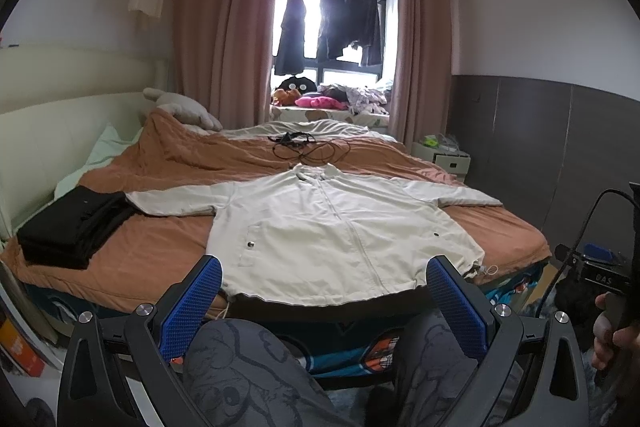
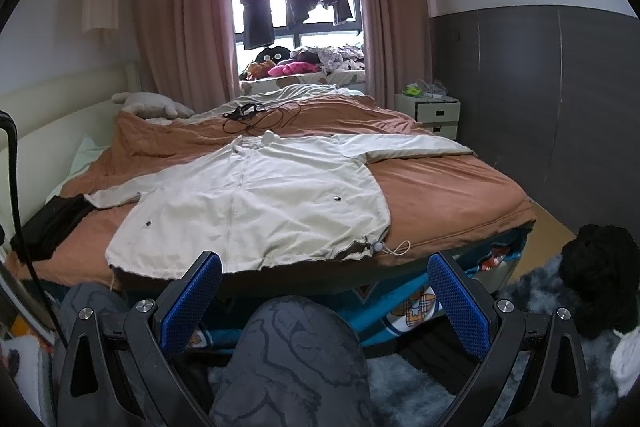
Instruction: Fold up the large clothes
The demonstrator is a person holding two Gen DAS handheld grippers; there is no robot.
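Observation:
A cream zip-up jacket (image 1: 320, 223) lies flat and face up on the orange bedspread (image 1: 152, 247), sleeves spread to both sides, hem at the bed's near edge. The right wrist view shows the same jacket (image 2: 256, 211) with a drawstring toggle (image 2: 378, 247) at its right hem corner. My left gripper (image 1: 324, 291) is open, held back from the hem and empty. My right gripper (image 2: 324, 291) is open too, below the bed edge, holding nothing. The person's patterned grey knees (image 1: 248, 367) sit between the fingers.
Folded black clothes (image 1: 72, 223) are stacked at the bed's left. Black cables (image 1: 308, 147) lie beyond the jacket's collar. A white nightstand (image 2: 432, 115) stands at the far right, a black bundle (image 2: 596, 267) on the floor rug. A hand (image 1: 612, 331) holds the other gripper at right.

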